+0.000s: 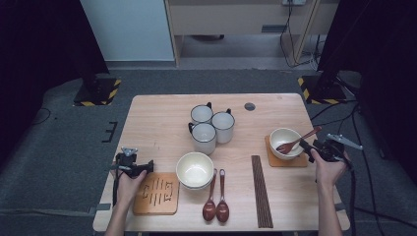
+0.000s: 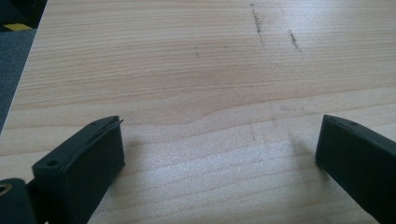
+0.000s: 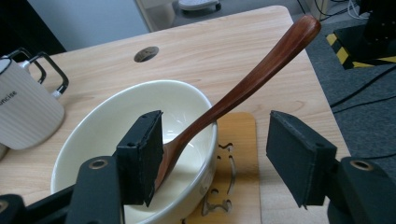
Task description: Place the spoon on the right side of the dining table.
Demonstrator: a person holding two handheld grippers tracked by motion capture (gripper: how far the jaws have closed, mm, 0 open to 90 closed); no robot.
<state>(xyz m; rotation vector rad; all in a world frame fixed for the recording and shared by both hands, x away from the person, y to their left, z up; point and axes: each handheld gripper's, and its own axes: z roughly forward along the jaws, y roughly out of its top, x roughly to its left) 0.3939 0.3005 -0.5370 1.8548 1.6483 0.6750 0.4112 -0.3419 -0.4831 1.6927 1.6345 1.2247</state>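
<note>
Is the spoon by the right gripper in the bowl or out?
In. The spoon rests inside the bowl, its handle leaning out over the rim. The right gripper is open around it.

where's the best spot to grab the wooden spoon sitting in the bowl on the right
Probably the raised handle of the wooden spoon, coming from the table's right side. Its head lies inside the bowl, while the slim handle leans out over the rim into free air, beside the open right gripper.

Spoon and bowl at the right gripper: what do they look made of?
The spoon looks like dark reddish wood with a smooth polished finish; faint grain and a soft sheen show along its handle. The bowl looks like glazed cream ceramic, judging by its glossy rim, though it could be melamine.
</note>
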